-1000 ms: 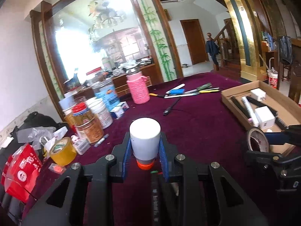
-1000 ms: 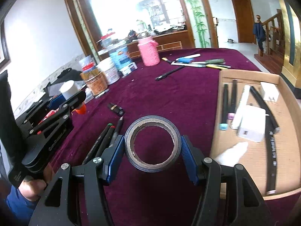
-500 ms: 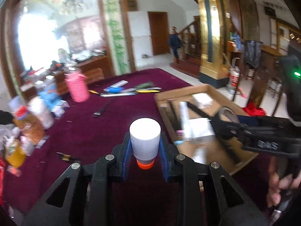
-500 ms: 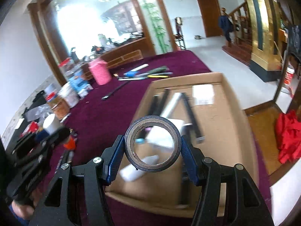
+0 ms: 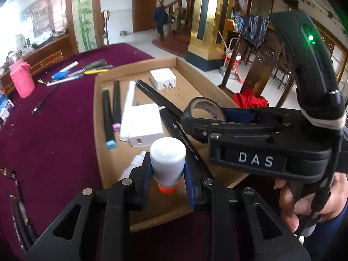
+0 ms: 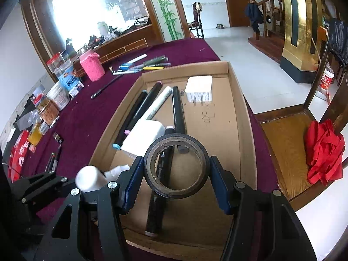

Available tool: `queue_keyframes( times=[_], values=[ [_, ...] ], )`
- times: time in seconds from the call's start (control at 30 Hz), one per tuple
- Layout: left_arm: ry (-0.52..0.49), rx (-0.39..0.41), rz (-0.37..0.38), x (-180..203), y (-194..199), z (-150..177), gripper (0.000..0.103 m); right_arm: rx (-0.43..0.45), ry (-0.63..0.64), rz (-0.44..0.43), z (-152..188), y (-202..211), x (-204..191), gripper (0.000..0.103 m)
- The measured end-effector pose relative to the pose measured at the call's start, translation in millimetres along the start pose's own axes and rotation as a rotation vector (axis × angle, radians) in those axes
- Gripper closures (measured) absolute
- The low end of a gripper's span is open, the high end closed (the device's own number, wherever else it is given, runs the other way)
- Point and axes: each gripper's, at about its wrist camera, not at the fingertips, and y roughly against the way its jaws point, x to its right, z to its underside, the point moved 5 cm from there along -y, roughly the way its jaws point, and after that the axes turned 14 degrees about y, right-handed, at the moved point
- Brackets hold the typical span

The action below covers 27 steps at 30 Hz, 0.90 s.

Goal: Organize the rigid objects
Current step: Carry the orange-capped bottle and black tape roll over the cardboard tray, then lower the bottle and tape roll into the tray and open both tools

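My left gripper (image 5: 167, 170) is shut on a white bottle (image 5: 168, 158) with an orange cap, held over the near left corner of the cardboard tray (image 5: 195, 91). My right gripper (image 6: 176, 169) is shut on a black tape roll (image 6: 176, 140), held upright above the tray's (image 6: 241, 108) near middle. In the left wrist view the tape roll (image 5: 214, 114) hangs to the right, slightly ahead of the bottle. The right wrist view shows the bottle (image 6: 88, 178) at lower left. Several markers (image 6: 139, 113), two white chargers (image 6: 199, 87) and a small white bottle lie in the tray.
Pens (image 6: 143, 66), a pink knitted cup (image 6: 91, 65) and jars (image 6: 57, 96) stand on the burgundy table (image 6: 87, 113) left of the tray. A few markers (image 5: 19, 213) lie near the front left. A wooden chair with a red cloth (image 6: 324, 152) stands right of the table edge.
Both grippers have swung right from over the burgundy cloth to over the cardboard tray, still gripping the bottle and the tape roll. The right gripper now sits close beside the left.
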Motion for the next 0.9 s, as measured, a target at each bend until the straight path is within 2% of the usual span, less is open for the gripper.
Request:
queue_keyframes(
  times=[0.33,0.73,0.9],
  values=[
    [-0.005,-0.043,0.000,6.5,-16.9,5.4,0.079,-0.080,0.056,0.052,8.6,-12.1,1.3,0.049],
    [0.014,-0.073,0.018,1.8,-25.2,11.1,0.079,-0.109,0.103,0.087,10.5,-15.9,-2.4,0.048],
    [0.024,-0.085,0.032,0.9,-25.2,10.6,0.078,-0.118,0.102,0.088,11.1,-15.3,-4.9,0.041]
  ],
)
